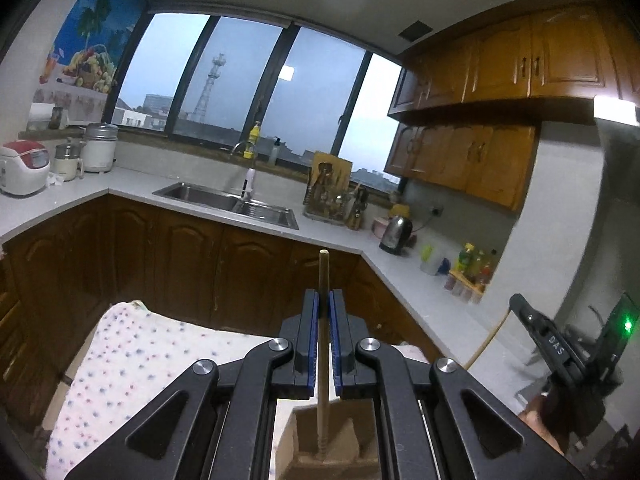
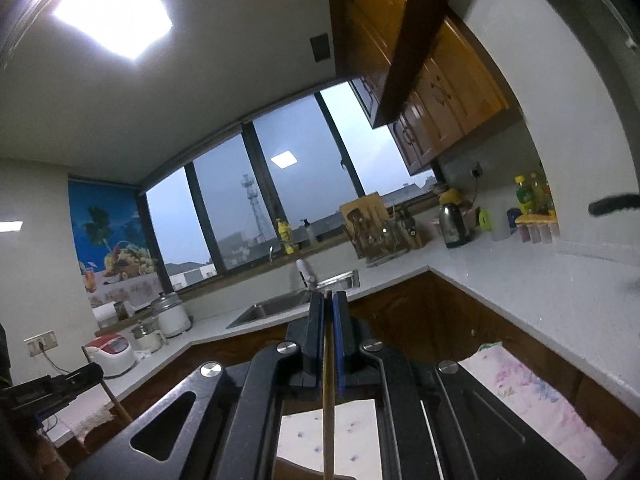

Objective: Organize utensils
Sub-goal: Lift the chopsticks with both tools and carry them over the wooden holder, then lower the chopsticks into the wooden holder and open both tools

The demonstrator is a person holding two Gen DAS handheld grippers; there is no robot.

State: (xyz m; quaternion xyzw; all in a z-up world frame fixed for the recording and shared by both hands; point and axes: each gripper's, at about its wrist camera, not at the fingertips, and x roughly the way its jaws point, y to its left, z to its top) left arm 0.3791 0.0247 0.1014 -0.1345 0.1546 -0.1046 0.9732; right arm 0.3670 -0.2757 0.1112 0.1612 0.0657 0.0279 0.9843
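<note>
My left gripper (image 1: 323,300) is shut on a thin wooden chopstick (image 1: 323,276) that stands upright between the blue pads; its lower end reaches a brown holder (image 1: 320,444) below the fingers. My right gripper (image 2: 329,300) is shut on another wooden chopstick (image 2: 328,400) that runs down between its pads. The right gripper also shows at the right edge of the left wrist view (image 1: 560,344), with a yellowish stick (image 1: 486,340) beneath it. The left gripper shows at the left edge of the right wrist view (image 2: 60,384).
A floral cloth (image 1: 132,360) covers the surface below; it also shows in the right wrist view (image 2: 532,396). Behind lie a grey countertop (image 1: 340,236), a sink (image 1: 224,200), a utensil rack (image 1: 328,196), a kettle (image 1: 396,234), bottles (image 1: 472,268) and rice cookers (image 1: 24,166).
</note>
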